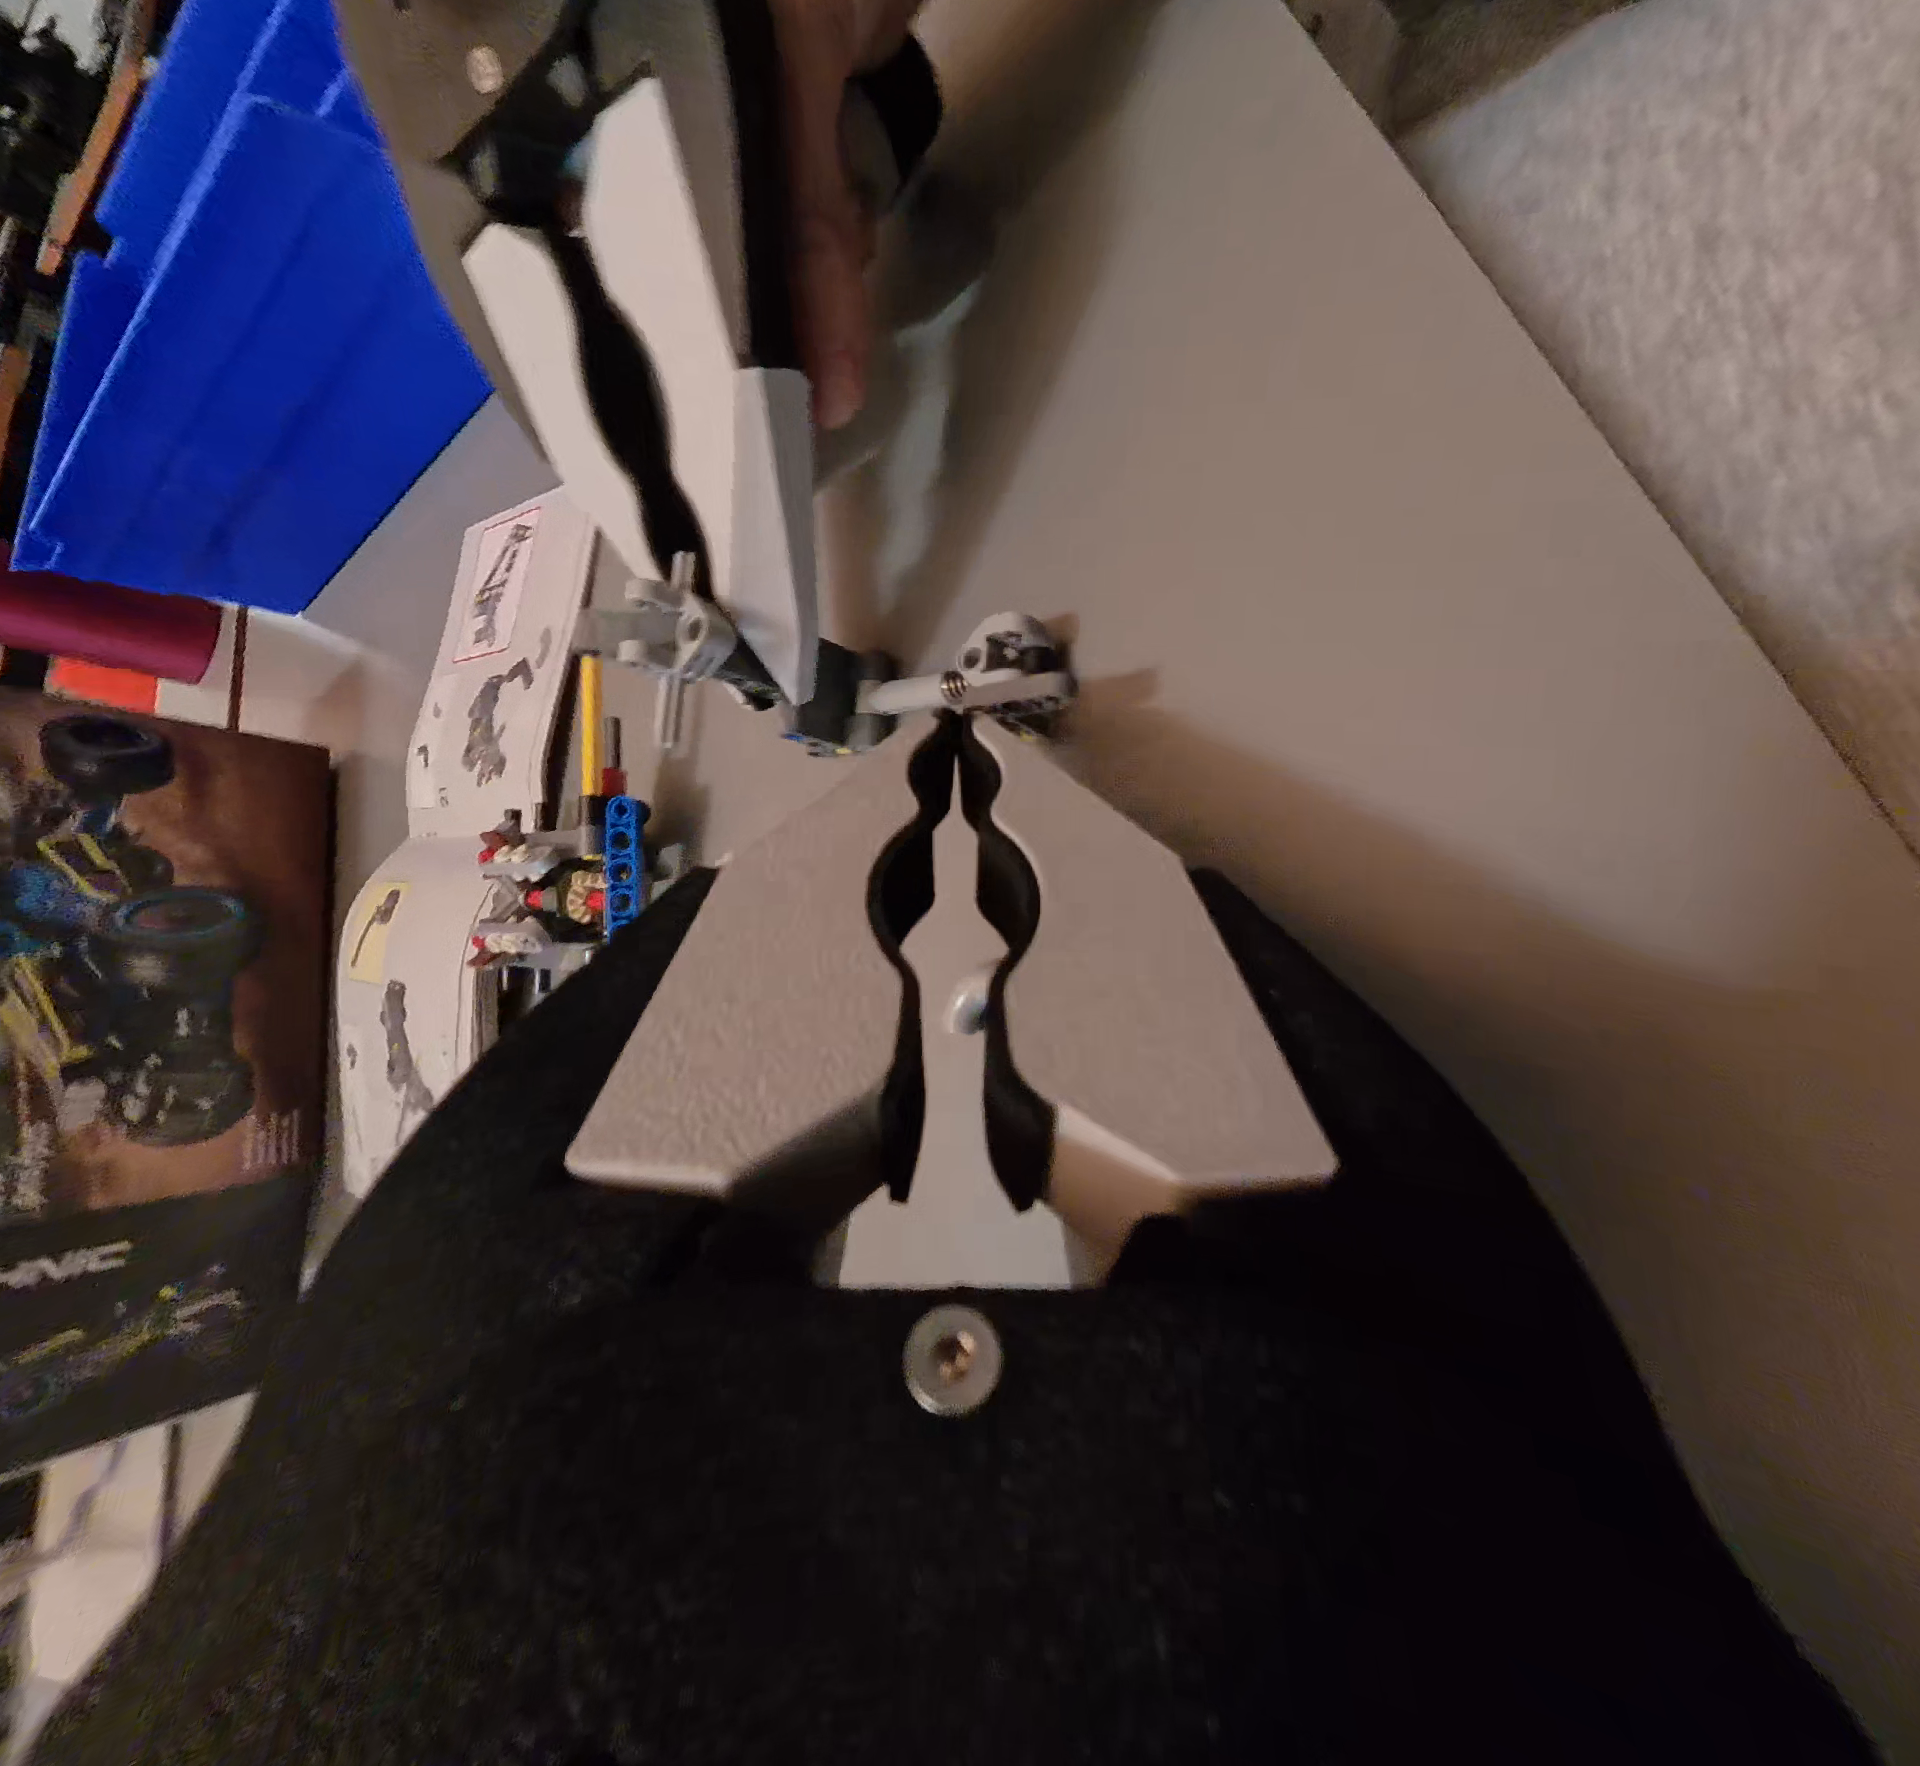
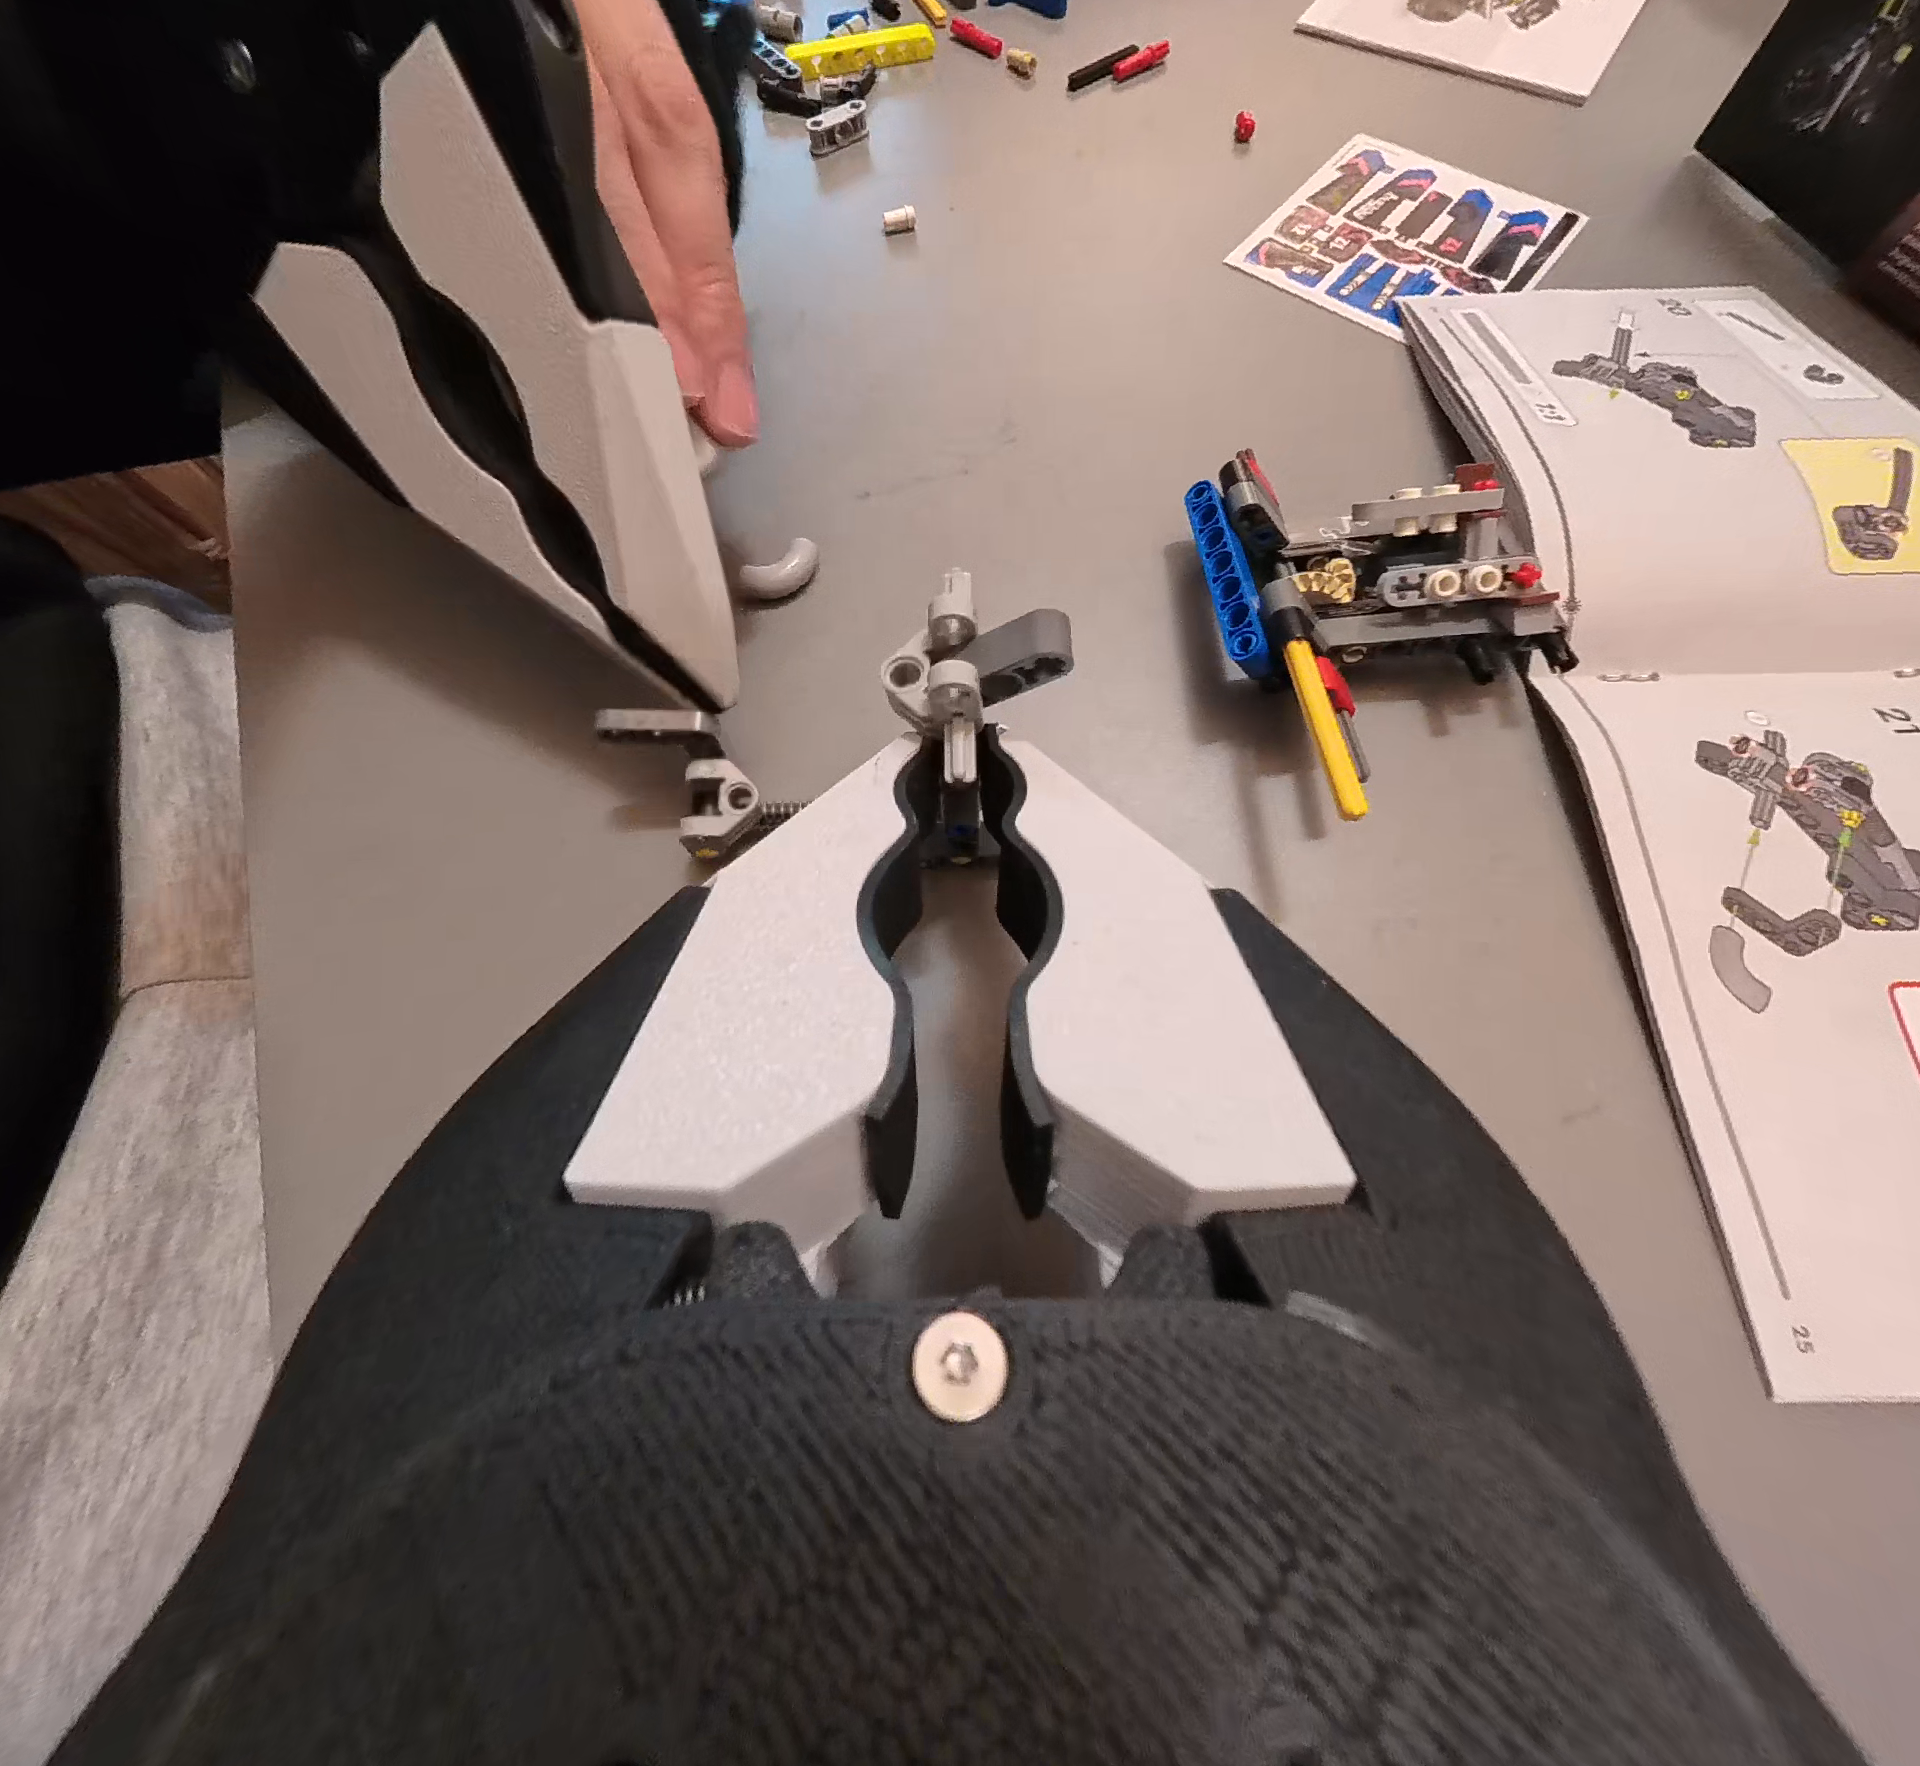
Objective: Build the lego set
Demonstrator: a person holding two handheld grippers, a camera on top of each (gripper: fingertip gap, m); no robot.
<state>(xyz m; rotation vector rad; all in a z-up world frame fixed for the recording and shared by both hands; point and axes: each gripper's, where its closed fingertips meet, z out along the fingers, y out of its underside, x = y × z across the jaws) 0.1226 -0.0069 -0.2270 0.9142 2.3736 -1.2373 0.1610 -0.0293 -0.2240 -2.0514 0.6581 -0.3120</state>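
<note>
On the grey worktop (image 2: 1039, 386), the left gripper (image 2: 717, 700) comes in from the left, its jaws pinched together at the tips on what looks like a thin grey beam (image 2: 657, 725) of a small joint piece with a spring (image 2: 717, 797), though the contact is partly hidden. At centre, the right gripper (image 2: 961, 760) has its jaws narrowed around a small grey and black lego sub-assembly (image 2: 961, 677), held upright. Farther right lies the partly built chassis (image 2: 1371, 594) with a blue beam, touching the open instruction booklet (image 2: 1683, 573). Loose pieces (image 2: 883, 2) are scattered beyond.
</note>
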